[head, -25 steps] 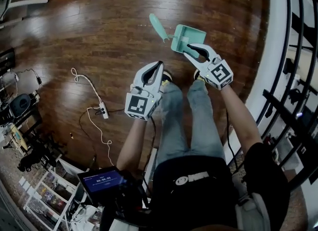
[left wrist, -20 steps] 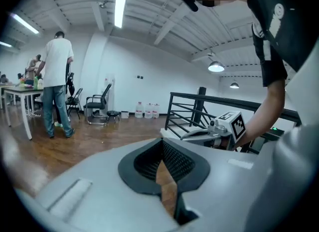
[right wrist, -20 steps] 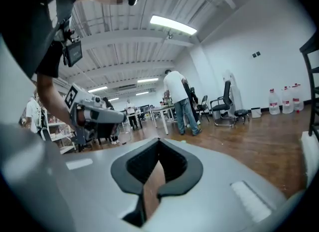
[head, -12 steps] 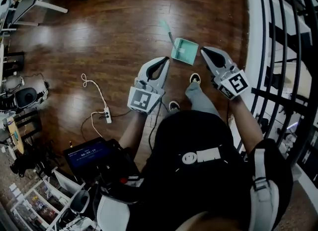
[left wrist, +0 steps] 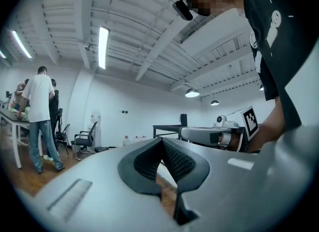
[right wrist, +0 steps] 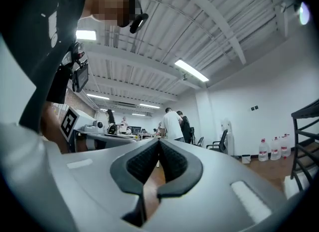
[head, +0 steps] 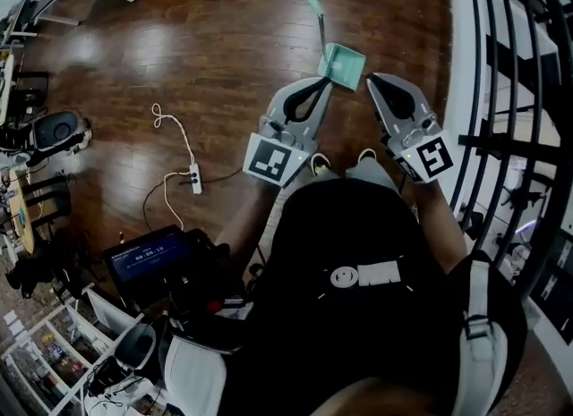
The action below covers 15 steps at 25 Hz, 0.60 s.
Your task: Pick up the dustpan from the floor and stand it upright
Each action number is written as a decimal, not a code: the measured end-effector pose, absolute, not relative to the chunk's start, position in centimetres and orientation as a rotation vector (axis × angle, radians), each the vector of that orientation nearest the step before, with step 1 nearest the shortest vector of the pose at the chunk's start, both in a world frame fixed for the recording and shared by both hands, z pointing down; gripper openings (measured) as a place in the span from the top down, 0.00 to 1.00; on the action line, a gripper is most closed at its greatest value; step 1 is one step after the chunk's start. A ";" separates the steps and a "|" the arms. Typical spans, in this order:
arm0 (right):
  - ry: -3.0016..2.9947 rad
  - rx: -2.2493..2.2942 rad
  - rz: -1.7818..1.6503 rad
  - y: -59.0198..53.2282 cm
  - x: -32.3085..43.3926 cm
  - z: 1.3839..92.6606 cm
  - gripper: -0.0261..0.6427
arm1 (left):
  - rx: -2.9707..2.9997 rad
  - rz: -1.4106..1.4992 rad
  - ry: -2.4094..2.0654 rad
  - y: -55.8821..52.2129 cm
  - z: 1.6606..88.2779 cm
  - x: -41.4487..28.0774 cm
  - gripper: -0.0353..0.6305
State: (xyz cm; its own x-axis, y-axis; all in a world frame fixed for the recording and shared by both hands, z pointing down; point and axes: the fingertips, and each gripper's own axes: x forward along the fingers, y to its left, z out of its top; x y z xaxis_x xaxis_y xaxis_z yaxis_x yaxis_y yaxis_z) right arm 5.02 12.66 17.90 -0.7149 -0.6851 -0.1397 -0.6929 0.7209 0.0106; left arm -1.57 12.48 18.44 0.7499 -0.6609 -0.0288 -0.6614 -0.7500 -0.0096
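The left gripper (head: 320,84) and the right gripper (head: 375,81) have lifted away from the dustpan (head: 343,64), their jaws closed on nothing. It sits alone on the floor (head: 179,65), so the job looks done.

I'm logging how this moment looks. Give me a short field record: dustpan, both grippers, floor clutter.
dustpan: teal, on the wood floor, handle pointing away from the person; whether it stands upright cannot be told from above
left gripper: shut, nothing between its fingers, off the dustpan
right gripper: shut, nothing between its fingers, off the dustpan
floor clutter: white power strip with cable, to the person's left
right side: black railing
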 end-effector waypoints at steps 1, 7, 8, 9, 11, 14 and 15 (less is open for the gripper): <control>2.805 -1.109 0.108 13.4 4.7 18.0 0.96 | -2.920 0.045 1.112 13.1 18.3 -1.4 0.92; 2.838 -1.088 0.027 13.6 3.2 18.7 0.96 | -2.920 0.072 1.115 13.4 17.4 -0.7 0.92; 2.845 -1.098 0.003 13.8 3.4 19.0 0.96 | -2.930 0.054 1.112 13.7 17.5 -0.3 0.92; 2.849 -1.105 -0.002 13.8 3.7 19.1 0.96 | -2.937 0.041 1.111 13.8 17.5 0.1 0.92; 2.843 -1.113 0.014 13.4 4.3 18.9 0.96 | -2.939 0.046 1.102 13.6 17.1 0.7 0.92; 2.847 -1.129 -0.012 13.4 4.5 18.8 0.96 | -2.943 0.049 1.079 13.8 16.8 1.6 0.92; 2.850 -1.129 -0.026 13.6 4.5 18.7 0.96 | -2.951 0.043 1.075 14.0 16.8 1.7 0.92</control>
